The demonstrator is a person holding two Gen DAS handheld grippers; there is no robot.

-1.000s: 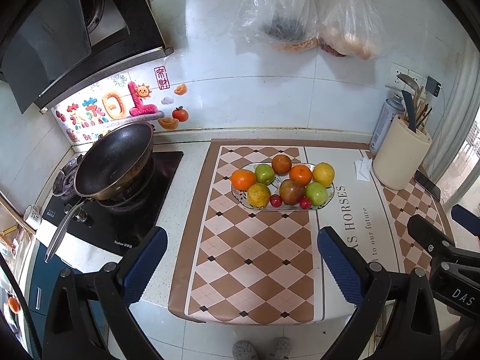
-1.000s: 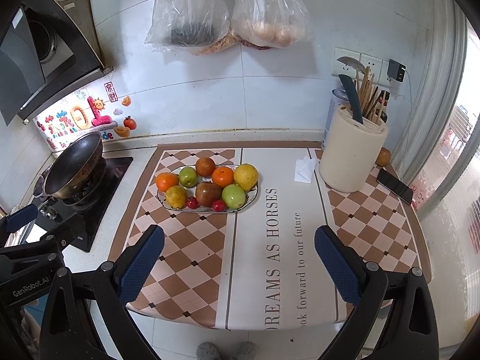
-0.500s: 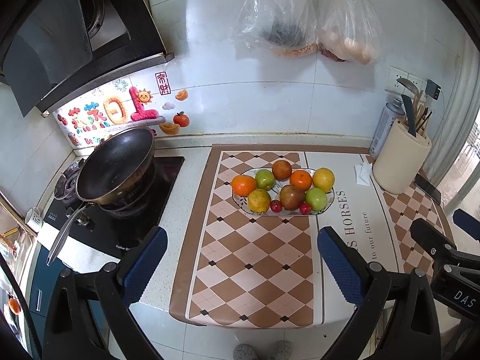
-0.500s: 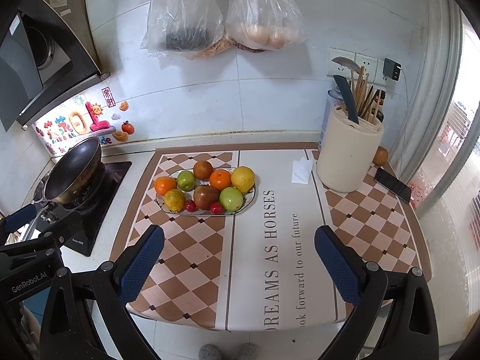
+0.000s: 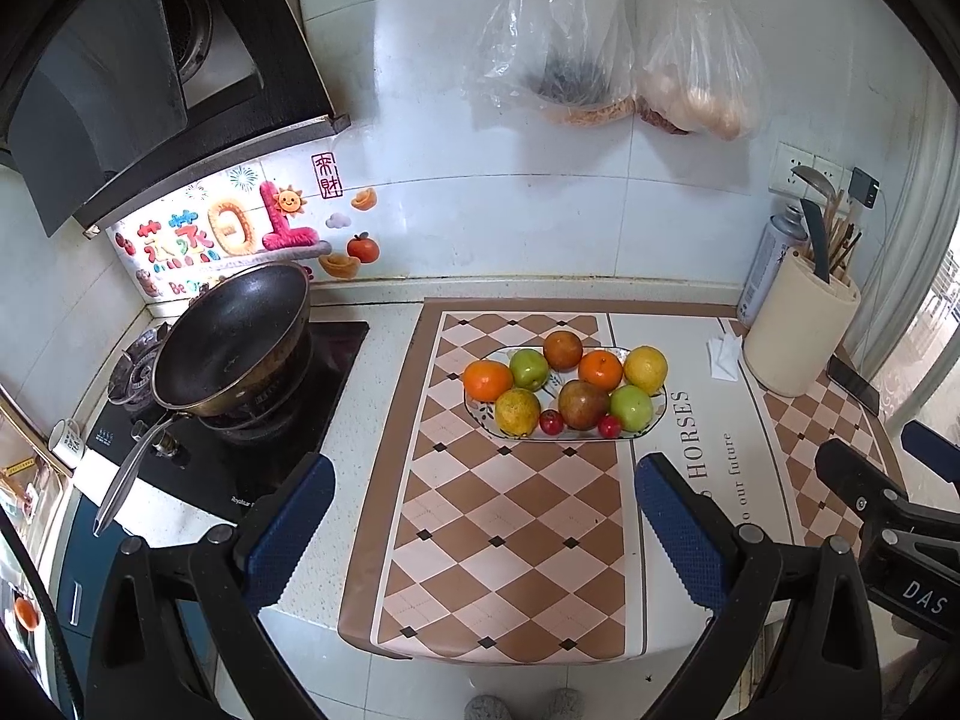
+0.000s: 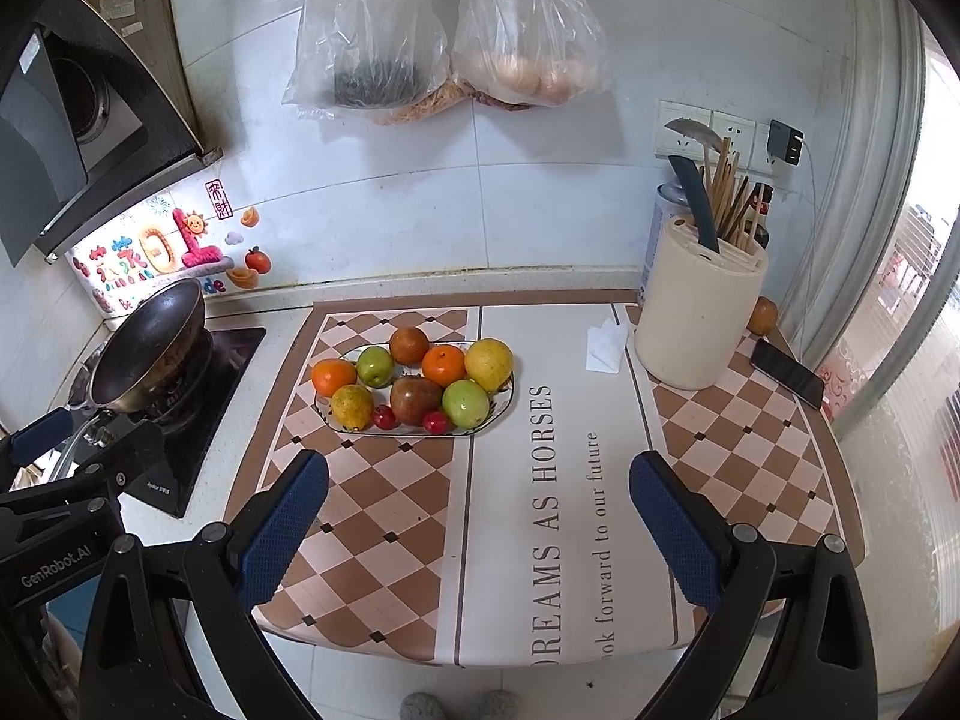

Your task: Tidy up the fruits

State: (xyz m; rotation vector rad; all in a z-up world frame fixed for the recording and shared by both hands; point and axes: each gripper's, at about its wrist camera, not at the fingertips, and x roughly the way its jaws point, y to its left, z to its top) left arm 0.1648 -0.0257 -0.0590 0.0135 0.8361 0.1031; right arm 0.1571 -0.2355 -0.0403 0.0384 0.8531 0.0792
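Ten fruits, as far as I can count, lie together on the oval plate (image 5: pixel 659 414) in the middle of the bench (image 5: pixel 384 360), on the checked mat (image 5: pixel 510 516). Both grippers are empty and spread wide, held above the near edge of the bench and well apart from the fruit. From the left gripper (image 5: pixel 483 522) the plate is straight ahead, a little to the right; from the right gripper (image 6: pixel 480 516) it is ahead and clearly to the left. The long axis of the plate runs from left to right across both views, so I judge that the left gripper has the more direct way to it, for example to the orange (image 5: pixel 487 379) at the left end. The small red fruits (image 5: pixel 551 422) at the near rim look difficult to pinch, I think. Only the right wrist view shows one more orange fruit (image 6: pixel 762 316) behind the cream utensil holder (image 6: pixel 696 324), beside a phone (image 6: pixel 787 373); the left view gives me the wok (image 5: pixel 231 342) and stove more fully.
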